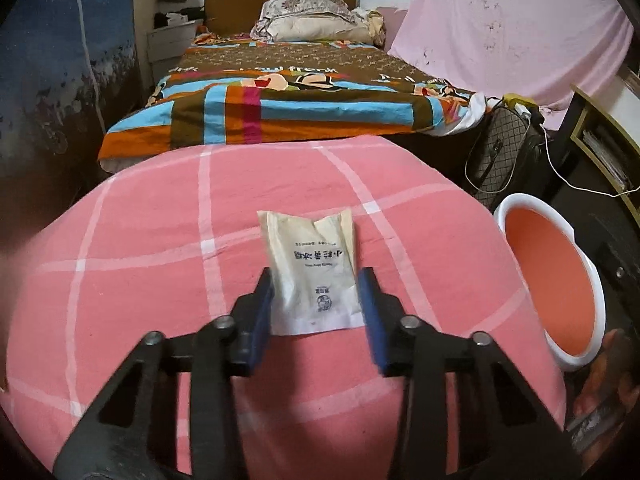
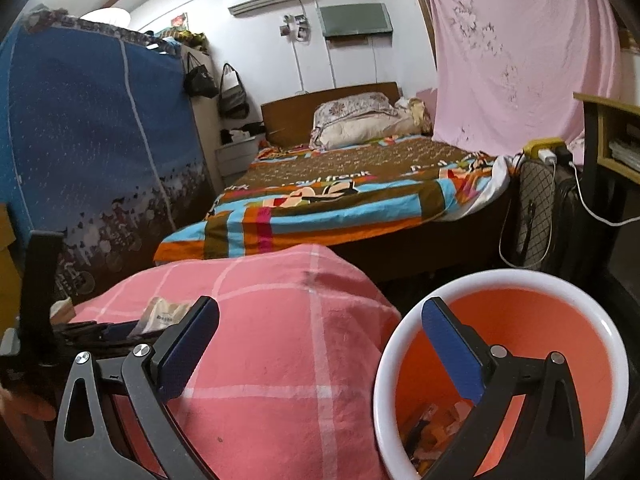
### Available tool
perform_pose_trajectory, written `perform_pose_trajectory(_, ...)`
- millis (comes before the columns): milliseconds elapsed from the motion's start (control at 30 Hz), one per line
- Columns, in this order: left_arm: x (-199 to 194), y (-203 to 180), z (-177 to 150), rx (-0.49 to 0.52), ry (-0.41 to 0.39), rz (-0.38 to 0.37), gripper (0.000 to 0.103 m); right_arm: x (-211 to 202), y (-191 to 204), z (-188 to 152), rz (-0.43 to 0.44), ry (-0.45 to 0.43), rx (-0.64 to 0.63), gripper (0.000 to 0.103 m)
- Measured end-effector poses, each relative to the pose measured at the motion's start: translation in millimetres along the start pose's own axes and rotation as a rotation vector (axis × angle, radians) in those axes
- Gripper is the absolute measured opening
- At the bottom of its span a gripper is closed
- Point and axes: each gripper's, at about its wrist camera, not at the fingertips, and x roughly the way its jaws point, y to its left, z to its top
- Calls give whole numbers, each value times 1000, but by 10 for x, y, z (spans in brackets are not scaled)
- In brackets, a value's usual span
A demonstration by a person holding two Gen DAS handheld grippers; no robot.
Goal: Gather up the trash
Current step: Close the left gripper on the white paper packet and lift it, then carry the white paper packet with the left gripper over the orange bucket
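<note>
Black metal linkages with blue ribbed pads fill the bottom of the left wrist view: the left tongs stand apart, one pad on each side of the lower half of a flat cream paper packet with dark printed characters. Whether the pads touch its edges cannot be told. The packet is creased, with a torn, crumpled top edge, and lies flat on a pink cotton cloth crossed by pale checked lines, which drapes a rounded surface in soft wrinkles.

To the right of the cloth, lower down, stands a round bin with a smooth white plastic rim and an orange inside. In the right wrist view the right tongs are spread wide and hold nothing; one blue pad sits over the pink cloth, the other over the bin's mouth. Small bits of mixed litter lie at the bottom of the bin.

Beyond stands a bed with a brown wooden headboard, a striped cartoon-print cover and floral pillows. A blue fabric wardrobe rises on the left, a pink floral sheet hangs on the right, and a checked handbag leans by the bed's corner.
</note>
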Motion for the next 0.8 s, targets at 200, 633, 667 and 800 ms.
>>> perform_pose_trajectory(200, -91, 205, -45, -78, -17, -73, 0, 4, -52, -19, 19, 18, 35, 103)
perform_pose_trajectory(633, -425, 49, -103, -7, -167, -123, 0, -58, -67, -78, 68, 23, 51, 103)
perform_pose_trajectory(667, -441, 6, -106, 7, -174, -124, 0, -75, -92, -85, 64, 17, 60, 103)
perform_pose_trajectory(800, -523, -184, -148, 58, -210, -144, 0, -205, -202, -73, 9, -35, 73, 103)
